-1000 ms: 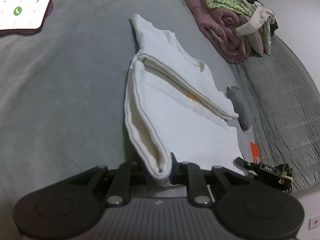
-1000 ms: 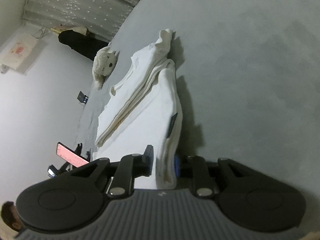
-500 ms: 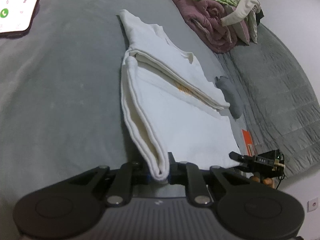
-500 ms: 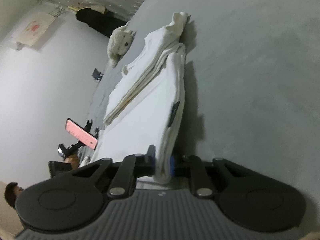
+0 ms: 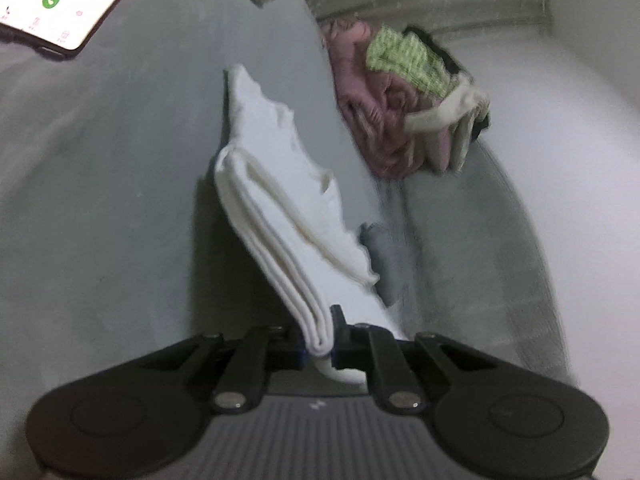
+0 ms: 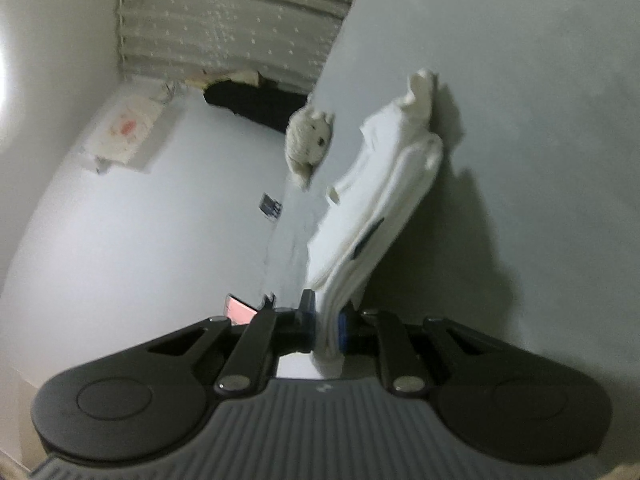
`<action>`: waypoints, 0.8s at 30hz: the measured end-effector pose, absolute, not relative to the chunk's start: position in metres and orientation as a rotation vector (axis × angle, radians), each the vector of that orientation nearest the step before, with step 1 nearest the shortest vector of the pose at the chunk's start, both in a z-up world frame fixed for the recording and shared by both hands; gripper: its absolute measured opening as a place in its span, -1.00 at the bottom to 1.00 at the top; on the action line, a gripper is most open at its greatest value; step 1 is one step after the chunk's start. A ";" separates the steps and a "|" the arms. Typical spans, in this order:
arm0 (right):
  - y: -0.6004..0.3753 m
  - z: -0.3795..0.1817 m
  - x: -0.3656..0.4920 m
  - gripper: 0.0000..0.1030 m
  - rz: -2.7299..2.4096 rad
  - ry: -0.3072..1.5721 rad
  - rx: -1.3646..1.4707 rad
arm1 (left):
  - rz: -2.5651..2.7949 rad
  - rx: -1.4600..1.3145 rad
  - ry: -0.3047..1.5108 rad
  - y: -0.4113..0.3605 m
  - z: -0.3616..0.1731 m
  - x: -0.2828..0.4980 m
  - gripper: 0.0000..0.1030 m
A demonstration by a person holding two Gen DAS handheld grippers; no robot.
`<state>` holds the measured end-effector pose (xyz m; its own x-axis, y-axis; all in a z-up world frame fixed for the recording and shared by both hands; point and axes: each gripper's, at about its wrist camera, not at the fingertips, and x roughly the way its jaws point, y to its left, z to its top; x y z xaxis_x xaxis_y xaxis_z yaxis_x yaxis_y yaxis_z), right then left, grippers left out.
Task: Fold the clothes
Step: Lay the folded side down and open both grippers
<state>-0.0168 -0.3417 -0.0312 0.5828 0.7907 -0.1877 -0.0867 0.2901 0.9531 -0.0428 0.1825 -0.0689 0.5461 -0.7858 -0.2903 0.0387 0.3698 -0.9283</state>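
Observation:
A white garment [image 5: 280, 216], folded into a long narrow strip, lies on the grey bed cover [image 5: 100, 200]. In the left wrist view its near corner rises off the cover and sits pinched in my left gripper [image 5: 319, 342], which is shut on the layered edge. The right wrist view shows the same white garment [image 6: 384, 216] from its other near corner, lifted and tilted, with my right gripper [image 6: 326, 326] shut on that edge. A dark label shows on the garment's side. The far end with the sleeve stays on the cover.
A pile of pink, green and cream clothes [image 5: 404, 108] sits at the back right. A small grey cloth [image 5: 380, 256] lies beside the garment. A lit phone [image 5: 60, 4] is at top left, a plush toy [image 6: 310, 140] at the bed's far edge, a wall beyond.
Both grippers have tightened on the garment's near corners and tilted, lifting the near edge off the cover so the flat panel now stands nearly on edge.

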 end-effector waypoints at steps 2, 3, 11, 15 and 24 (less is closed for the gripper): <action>-0.340 -0.028 -0.012 -0.72 0.653 0.728 1.161 | -0.606 -1.113 0.820 0.182 -0.067 -0.041 -0.82; -0.340 -0.026 -0.009 -0.72 0.645 0.715 1.173 | -0.596 -1.131 0.807 0.180 -0.066 -0.039 -0.82; -0.327 -0.014 0.018 -0.72 0.571 0.626 1.269 | -0.490 -1.293 0.701 0.178 -0.058 -0.020 -0.82; -0.322 -0.012 0.036 -0.72 0.526 0.574 1.320 | -0.429 -1.370 0.659 0.175 -0.054 0.001 -0.82; -0.324 -0.026 0.068 -0.72 0.417 0.536 1.402 | -0.349 -1.410 0.619 0.168 -0.052 0.049 -0.82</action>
